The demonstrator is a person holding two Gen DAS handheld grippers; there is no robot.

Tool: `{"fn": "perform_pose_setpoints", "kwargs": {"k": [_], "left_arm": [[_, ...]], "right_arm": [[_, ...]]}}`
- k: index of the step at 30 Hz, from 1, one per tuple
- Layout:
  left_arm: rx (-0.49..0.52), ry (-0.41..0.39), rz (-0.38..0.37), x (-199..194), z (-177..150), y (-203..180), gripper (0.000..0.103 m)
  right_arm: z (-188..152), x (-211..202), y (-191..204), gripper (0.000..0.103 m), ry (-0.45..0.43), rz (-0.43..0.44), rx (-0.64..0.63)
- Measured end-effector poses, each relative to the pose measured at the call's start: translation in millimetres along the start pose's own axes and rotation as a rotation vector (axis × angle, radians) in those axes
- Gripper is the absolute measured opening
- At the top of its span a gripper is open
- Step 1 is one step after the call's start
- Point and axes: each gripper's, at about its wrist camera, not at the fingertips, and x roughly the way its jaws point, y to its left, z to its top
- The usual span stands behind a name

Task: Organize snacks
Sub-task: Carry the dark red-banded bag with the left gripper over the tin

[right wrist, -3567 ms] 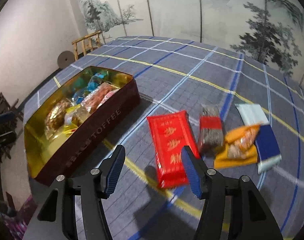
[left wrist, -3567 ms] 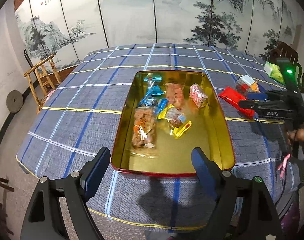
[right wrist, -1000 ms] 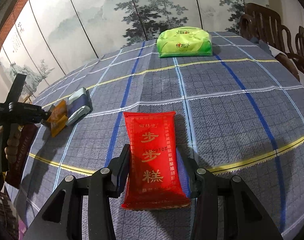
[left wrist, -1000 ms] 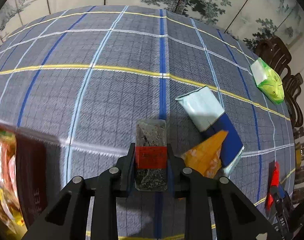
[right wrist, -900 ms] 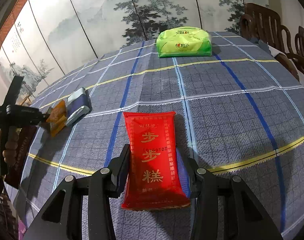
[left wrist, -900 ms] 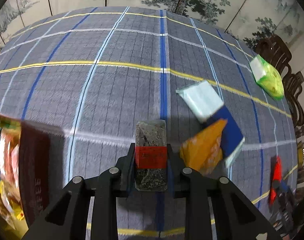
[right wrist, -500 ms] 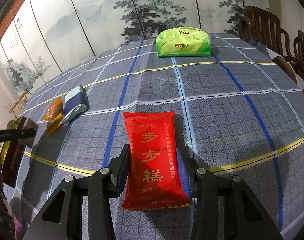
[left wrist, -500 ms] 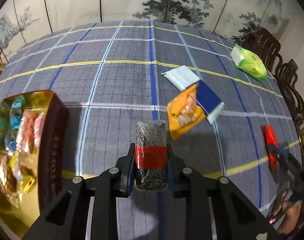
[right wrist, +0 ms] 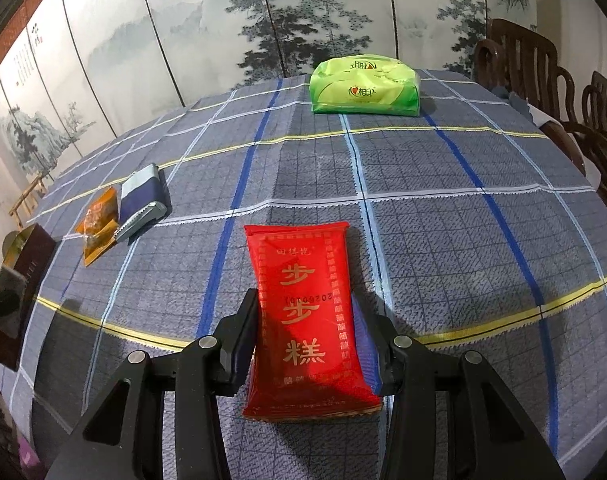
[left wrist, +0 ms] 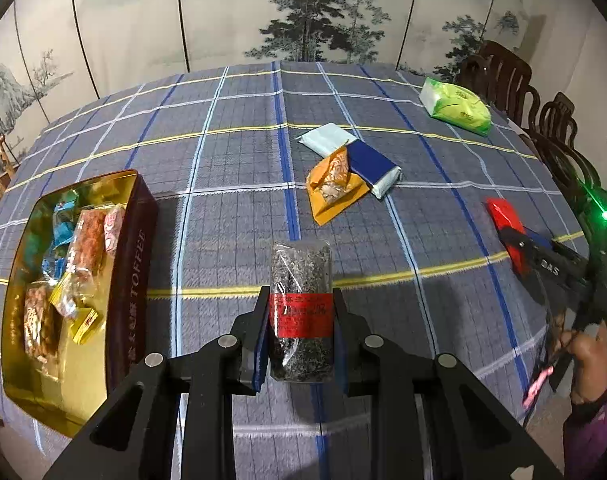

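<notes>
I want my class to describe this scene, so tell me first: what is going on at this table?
A person with a gripper in each hand is sorting snacks into a gold tin. The left gripper is shut on a clear packet of dark snack with a red label, held above the checked tablecloth beside the tin. The right gripper grips a red packet. An orange packet, a blue and white packet and a green pack lie on the cloth.

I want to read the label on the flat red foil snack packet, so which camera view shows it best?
The right wrist view: the flat red foil snack packet fills the centre, face up between the right gripper, its gold characters legible. The left wrist view shows it only as a small, foreshortened red sliver at the right edge.
</notes>
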Motion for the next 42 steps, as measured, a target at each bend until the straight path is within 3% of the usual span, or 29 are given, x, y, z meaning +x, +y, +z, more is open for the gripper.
{"fn": "perform_pose_setpoints", "kwargs": {"k": [19,37,42], "left_arm": [[0.007,-0.084,0.029,-55,-20,28,0.023],[-0.054,-0.107,0.144,-72,-28,103,0.023],[-0.092,-0.094,0.136,-68,-25,136,0.023]], "right_arm": [[0,2,10,0.045,0.012,-0.071,-0.057],[-1,4,19,0.046,0.022,-0.122,-0.098],[-1,4,19,0.046,0.022,-0.122,-0.097]]}}
